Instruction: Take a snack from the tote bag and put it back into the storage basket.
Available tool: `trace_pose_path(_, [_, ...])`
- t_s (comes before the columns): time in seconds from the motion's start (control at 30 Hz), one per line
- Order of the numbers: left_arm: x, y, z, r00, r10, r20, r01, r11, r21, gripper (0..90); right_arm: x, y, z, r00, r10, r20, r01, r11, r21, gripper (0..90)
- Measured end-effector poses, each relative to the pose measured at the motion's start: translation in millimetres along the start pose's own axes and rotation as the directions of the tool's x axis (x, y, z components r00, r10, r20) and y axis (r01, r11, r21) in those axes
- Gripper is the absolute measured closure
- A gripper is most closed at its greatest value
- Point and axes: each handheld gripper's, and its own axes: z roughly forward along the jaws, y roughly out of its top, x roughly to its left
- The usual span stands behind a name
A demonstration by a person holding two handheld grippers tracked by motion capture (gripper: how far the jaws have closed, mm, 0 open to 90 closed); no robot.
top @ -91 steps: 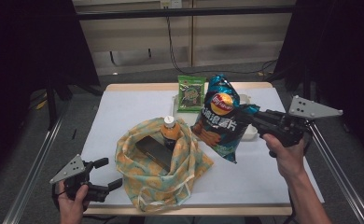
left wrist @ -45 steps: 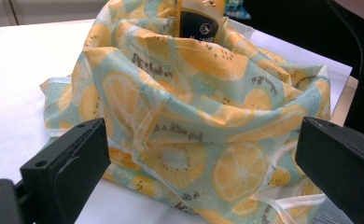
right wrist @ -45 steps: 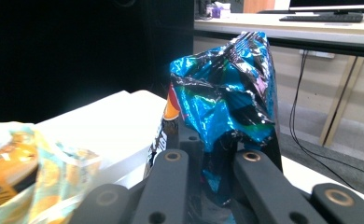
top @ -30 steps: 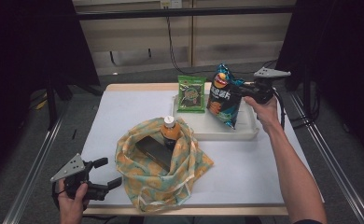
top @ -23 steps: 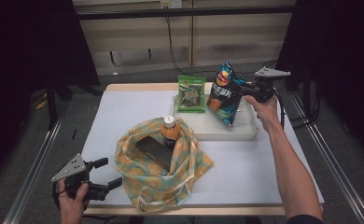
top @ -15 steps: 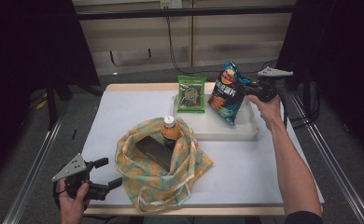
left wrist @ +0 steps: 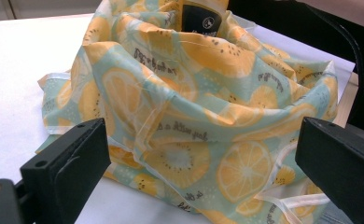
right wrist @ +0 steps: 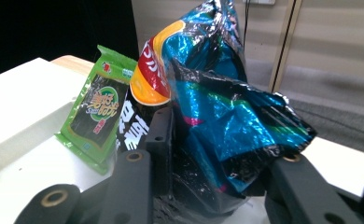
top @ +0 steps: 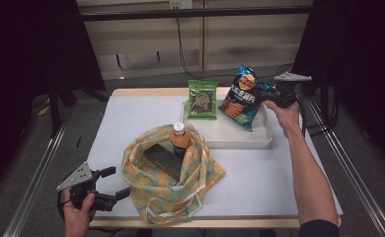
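My right gripper is shut on a blue chip bag, which stands in the right part of a white tray at the table's back; the jaws squeeze its crumpled foil. A green seaweed packet leans upright at the tray's left end. A lemon-print cloth bag lies open near the front, holding an orange-capped bottle and a dark flat item. My left gripper is open at the front left, just short of the cloth bag.
The white tabletop has free room to the right of the cloth bag and along the left side. Metal rails run along both table sides. Cables hang behind the far edge.
My right gripper carried the chip bag from above the table's middle back to the tray and lowered it there. The left gripper stayed put.
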Motion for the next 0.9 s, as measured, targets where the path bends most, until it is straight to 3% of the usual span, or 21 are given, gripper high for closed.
trace_pose_path(0.17, [-0.9,0.1,-0.6,1.0000,0.001,-0.002,-0.001,1.0000,0.000,2.7,-1.6,-1.0,-3.7,0.9999,0.013,0.007,-0.013,1.000,0.015,52.5])
trace_pose_path(0.33, [-1.9,0.5,-0.1,1.0000,0.001,0.005,-0.001,1.0000,-0.001,2.7,1.6,-0.3,-11.6,0.9994,0.035,-0.001,-0.035,0.999,0.002,35.3])
trace_pose_path(0.47, [-2.8,0.8,-0.2,1.0000,-0.002,0.004,0.002,1.0000,-0.007,2.7,5.2,-1.7,-22.3,0.9993,0.038,-0.006,-0.038,0.999,-0.019,29.7])
trace_pose_path(0.73, [-4.4,2.0,0.8,0.9999,0.008,0.011,-0.008,1.0000,-0.003,2.7,13.1,-12.1,-51.3,0.9992,0.040,-0.005,-0.040,0.998,-0.044,27.8])
trace_pose_path(0.87, [-4.9,2.9,1.2,0.9999,0.012,0.010,-0.012,0.9999,-0.004,2.7,21.5,-16.4,-62.1,0.9990,0.045,-0.007,-0.045,0.995,-0.086,35.1])
trace_pose_path(0.9, [-5.2,3.1,1.5,0.9999,0.013,0.011,-0.013,0.9999,-0.003,2.7,24.5,-17.4,-62.1,0.9992,0.035,-0.021,-0.036,0.997,-0.072,36.8])
